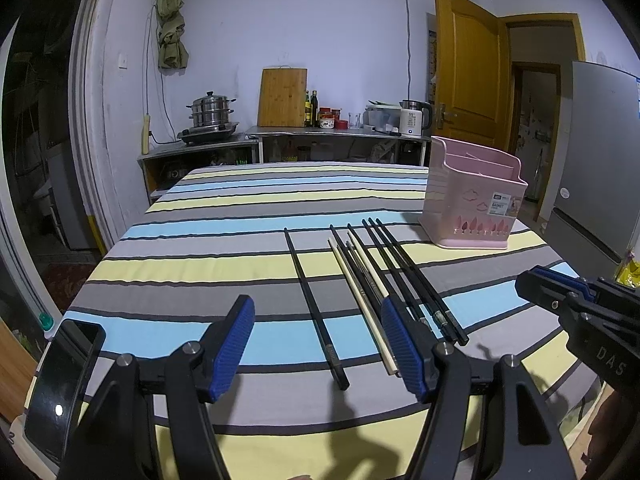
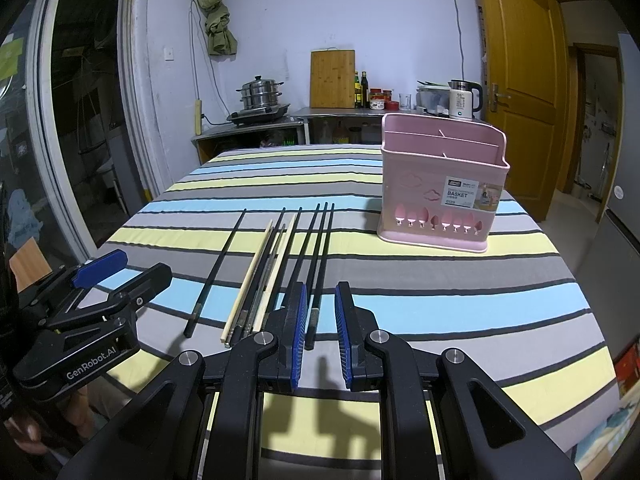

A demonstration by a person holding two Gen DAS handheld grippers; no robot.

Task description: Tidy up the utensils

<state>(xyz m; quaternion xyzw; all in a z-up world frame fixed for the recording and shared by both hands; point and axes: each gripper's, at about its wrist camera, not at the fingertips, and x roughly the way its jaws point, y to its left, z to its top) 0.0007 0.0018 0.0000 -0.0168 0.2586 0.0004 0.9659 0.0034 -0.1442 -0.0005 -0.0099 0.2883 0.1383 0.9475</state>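
Several chopsticks, black and cream (image 1: 372, 280) (image 2: 280, 264), lie side by side on the striped tablecloth. One black chopstick (image 1: 314, 308) (image 2: 216, 272) lies apart to the left. A pink utensil basket (image 1: 474, 196) (image 2: 440, 184) with dividers stands upright at the right, empty as far as I can see. My left gripper (image 1: 318, 344) is open wide above the near ends of the chopsticks. My right gripper (image 2: 320, 332) is partly open, its jaws on either side of the near end of the rightmost black chopstick (image 2: 320, 264), not closed on it. It also shows in the left wrist view (image 1: 536, 280).
A dark phone (image 1: 64, 380) lies at the table's near left corner. A steel counter with a steamer pot (image 1: 210, 114), cutting board and kettle (image 2: 462, 100) stands beyond the far edge. A wooden door (image 2: 516, 80) and a fridge (image 1: 600, 168) are at the right.
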